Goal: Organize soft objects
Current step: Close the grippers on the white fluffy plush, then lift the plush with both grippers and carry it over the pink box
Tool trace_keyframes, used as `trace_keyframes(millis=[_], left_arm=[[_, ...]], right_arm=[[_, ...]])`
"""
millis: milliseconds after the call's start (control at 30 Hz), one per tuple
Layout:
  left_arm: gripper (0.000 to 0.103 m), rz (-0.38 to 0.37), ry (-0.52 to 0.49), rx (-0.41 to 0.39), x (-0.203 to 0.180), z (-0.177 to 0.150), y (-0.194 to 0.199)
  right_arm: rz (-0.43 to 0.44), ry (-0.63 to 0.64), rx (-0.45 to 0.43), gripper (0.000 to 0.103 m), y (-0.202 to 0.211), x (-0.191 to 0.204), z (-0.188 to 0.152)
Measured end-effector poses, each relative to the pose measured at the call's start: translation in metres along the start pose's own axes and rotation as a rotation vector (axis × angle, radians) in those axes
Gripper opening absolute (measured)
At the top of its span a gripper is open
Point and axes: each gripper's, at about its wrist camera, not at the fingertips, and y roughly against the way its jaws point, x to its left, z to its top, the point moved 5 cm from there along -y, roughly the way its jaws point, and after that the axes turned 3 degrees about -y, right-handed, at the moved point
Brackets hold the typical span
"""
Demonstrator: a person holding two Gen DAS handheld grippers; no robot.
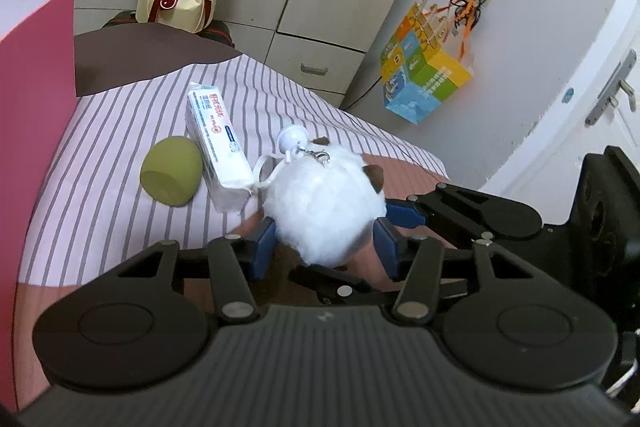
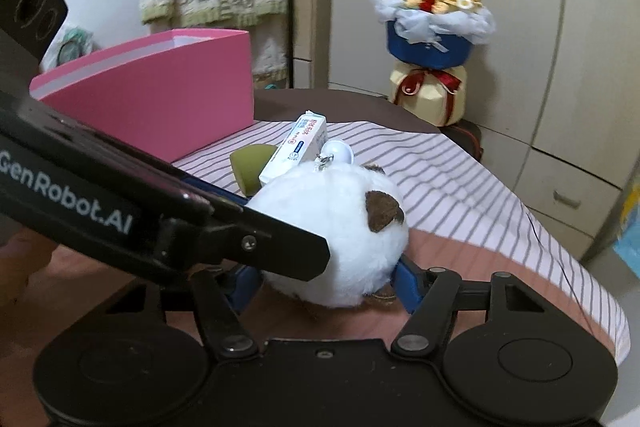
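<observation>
A white plush toy (image 1: 324, 203) with brown ears and a keychain clip lies on the striped cloth (image 1: 100, 163). My left gripper (image 1: 324, 241) has its blue pads pressed on the toy's two sides. My right gripper (image 2: 326, 277) holds the same plush toy (image 2: 332, 227) from the other direction, its pads against the fur; the left pad is partly hidden by the left gripper's finger (image 2: 280, 243). Just beyond the toy lie a white tissue pack (image 1: 218, 147) and a green soft ball (image 1: 170, 171).
A tall pink box (image 2: 160, 95) stands open at the left back of the table. A wrapped bouquet (image 2: 432, 23) stands behind the table against the wardrobe. A colourful paper bag (image 1: 424, 79) hangs on the white door at the right.
</observation>
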Motion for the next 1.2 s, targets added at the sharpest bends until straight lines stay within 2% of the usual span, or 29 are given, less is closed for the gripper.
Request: trace_keyframes(millis=[267, 400, 633, 967, 1200], left_arm=[[0.051, 0.019, -0.088, 0.045, -0.017, -0.011, 0.024], [0.051, 0.056, -0.150, 0.056, -0.026, -0.021, 0.038], [0.051, 0.055, -0.188, 0.070, -0.033, -0.034, 0.066], [0.051, -0.002, -0.196, 0.145, -0.031, -0.057, 0.107], [0.051, -0.068, -0.199, 0.207, -0.022, -0.069, 0.147]], right_arm=[[-0.028, -0.112, -0.001, 0.072, 0.022, 0.016, -0.007], [-0.048, -0.124, -0.018, 0.072, 0.033, 0.031, -0.013], [-0.061, -0.169, -0.046, 0.072, 0.053, 0.056, -0.022], [-0.079, -0.156, -0.003, 0.072, 0.080, 0.098, -0.033], [-0.044, -0.161, 0.045, 0.072, 0.099, 0.134, -0.034]])
